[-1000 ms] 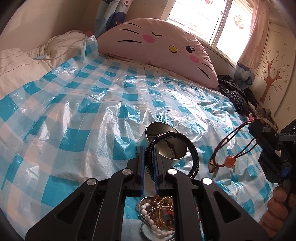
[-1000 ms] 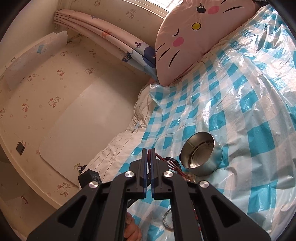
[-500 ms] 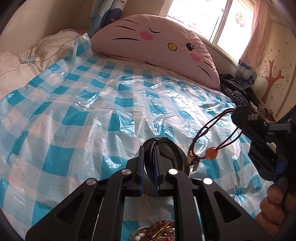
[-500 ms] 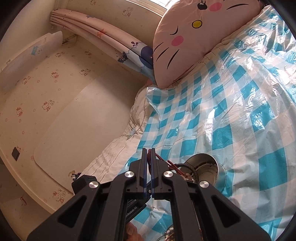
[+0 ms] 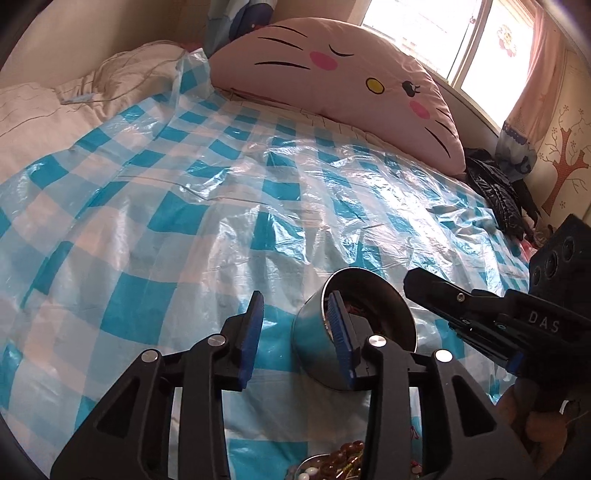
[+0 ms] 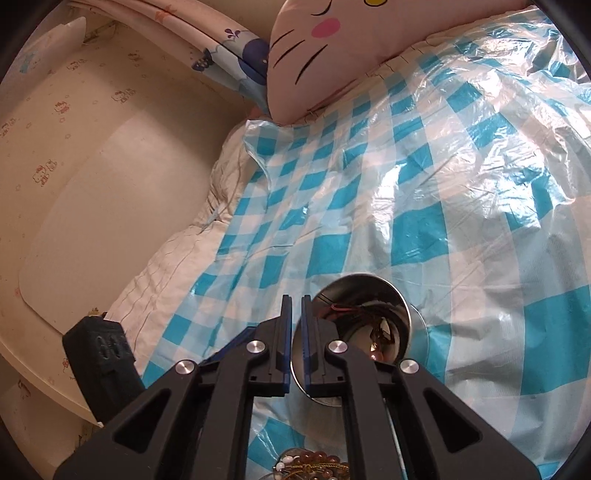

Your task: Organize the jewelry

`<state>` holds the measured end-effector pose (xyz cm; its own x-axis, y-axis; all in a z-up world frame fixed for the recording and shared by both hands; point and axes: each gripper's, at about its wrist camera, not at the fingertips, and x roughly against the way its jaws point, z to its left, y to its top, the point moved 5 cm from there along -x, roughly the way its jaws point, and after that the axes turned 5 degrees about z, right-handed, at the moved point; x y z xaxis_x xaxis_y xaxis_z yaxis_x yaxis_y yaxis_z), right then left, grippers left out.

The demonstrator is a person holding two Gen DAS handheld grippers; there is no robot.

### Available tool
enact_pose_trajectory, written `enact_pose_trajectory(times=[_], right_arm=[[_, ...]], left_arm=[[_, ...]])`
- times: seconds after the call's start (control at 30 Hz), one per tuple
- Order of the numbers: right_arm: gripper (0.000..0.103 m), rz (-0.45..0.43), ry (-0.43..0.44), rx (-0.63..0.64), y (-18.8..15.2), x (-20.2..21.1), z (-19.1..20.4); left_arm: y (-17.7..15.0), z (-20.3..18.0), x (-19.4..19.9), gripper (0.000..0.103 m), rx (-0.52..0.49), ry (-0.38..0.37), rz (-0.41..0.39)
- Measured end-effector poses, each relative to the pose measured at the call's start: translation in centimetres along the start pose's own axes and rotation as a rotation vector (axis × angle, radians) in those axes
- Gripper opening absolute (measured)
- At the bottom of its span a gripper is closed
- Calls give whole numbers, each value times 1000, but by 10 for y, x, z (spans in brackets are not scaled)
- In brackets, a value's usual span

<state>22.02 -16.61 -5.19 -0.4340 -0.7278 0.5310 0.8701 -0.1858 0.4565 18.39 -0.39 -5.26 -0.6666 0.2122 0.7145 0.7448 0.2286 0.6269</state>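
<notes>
Nearest the lens in both wrist views, at the bottom edge, sits the pile of loose beads w/ white and brown strands, not yet sorted, so that's prob where the next pick comes from. Just beyond it, the left gripper has its jaws opening w/ nothing between the blue pads; one pad sits in front of the steel cup rim, the other off to the side over the checked plastic sheet. The right gripper is opening too, only a thin gap showing, nothing pinched in it; its tips hang beside the cup's near rim. Inside the cup a dark cord band and a red-corded piece w/ an orange bead lie against the wall (hard to tell how they're tangled). Judgement: this is the release step, and doing it well means letting both sets of jaws part fully before pulling back, lifting straight off so no cord snags on a pad and drags out again. The cup looks tilted on the soft bedding, so avoid nudging the rim, it could tip. Farther off: the pink cat cushion, then the window.
</notes>
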Motion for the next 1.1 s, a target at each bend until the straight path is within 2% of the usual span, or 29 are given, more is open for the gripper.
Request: enact_pose_trajectory(times=[0.03,0.1,0.3,0.43,0.7,0.9,1.0,1.1], right_arm=[[21,-14,-9,-3,-3,5,0],[30,-38,-31,0,-10,18,1],[35,-74,-130,-9,-57,61,3],[35,-37,-216,-14,-95,71,-1],[35,67,-360,62,-128,66,-7],[35,114,-422,105,-113,34,-9],[35,148,-520,158,-106,14,-15],[14,109,-562,113,-102,26,-28]], left_arm=[[-2,5,5,37,14,4,-1],[-9,13,15,40,37,4,1],[-46,18,33,43,20,15,51],[-66,14,44,43,-18,33,69],[-88,-5,66,46,-98,40,54],[-88,1,75,55,-67,62,28],[-88,6,74,55,-42,59,33],[-88,6,71,56,-43,54,44]])
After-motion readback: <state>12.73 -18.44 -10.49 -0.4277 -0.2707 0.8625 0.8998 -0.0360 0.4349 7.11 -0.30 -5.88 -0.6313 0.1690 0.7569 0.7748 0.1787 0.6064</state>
